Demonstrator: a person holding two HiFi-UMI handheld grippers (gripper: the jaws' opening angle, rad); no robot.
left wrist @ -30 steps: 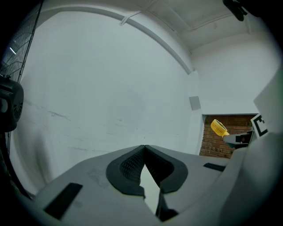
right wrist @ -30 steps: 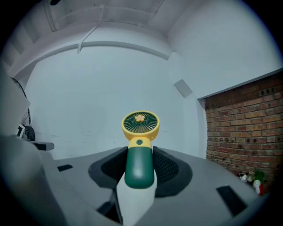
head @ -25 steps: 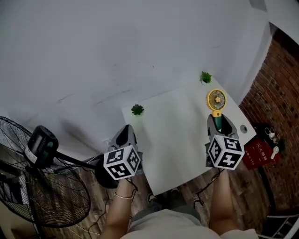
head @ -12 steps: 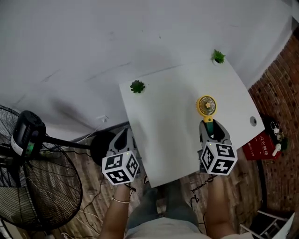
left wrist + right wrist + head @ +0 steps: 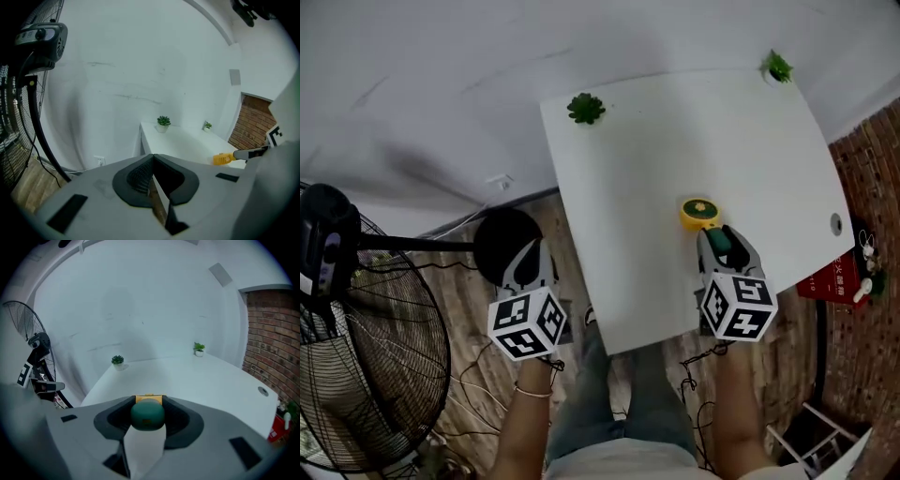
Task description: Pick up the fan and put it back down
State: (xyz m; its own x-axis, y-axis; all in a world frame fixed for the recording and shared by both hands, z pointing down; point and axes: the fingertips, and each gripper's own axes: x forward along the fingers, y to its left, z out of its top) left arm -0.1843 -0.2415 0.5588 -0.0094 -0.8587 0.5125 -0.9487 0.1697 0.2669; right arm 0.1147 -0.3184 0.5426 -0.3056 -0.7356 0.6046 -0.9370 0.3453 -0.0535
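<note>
- And the right hand-held gripper (image 5: 148, 412) is clamped on the handheld fan (image 5: 698, 213). Both jaws press the sides of its dark green handle, and the handle's rounded end fills the gap in the right gripper view.
- The yellow head pokes out past the jaw tips, pointing away from the person. It sits over the near right part of the white worktop (image 5: 628, 159). I can't tell whether it touches the surface.
- From the left gripper view the handheld fan shows side-on, roughly level and low over the worktop.
- Over to the left hand-held gripper (image 5: 525, 269): it hangs off the worktop's left edge, above the wooden floor (image 5: 478, 375), well apart from the handheld fan. Its jaws meet at the tips and there is nothing between them.
- Two small potted plants stand at the far corners, one at the left corner (image 5: 586, 108) and one at the right corner (image 5: 777, 67).
- A round hole (image 5: 835, 224) sits near the worktop's right edge.
- A big pedestal fan (image 5: 366, 328) stands on the floor at the left. Its dark round base (image 5: 502, 244) is just beside the worktop's left edge, near the left hand-held gripper.
- A brick wall (image 5: 872, 178) runs along the right.
</note>
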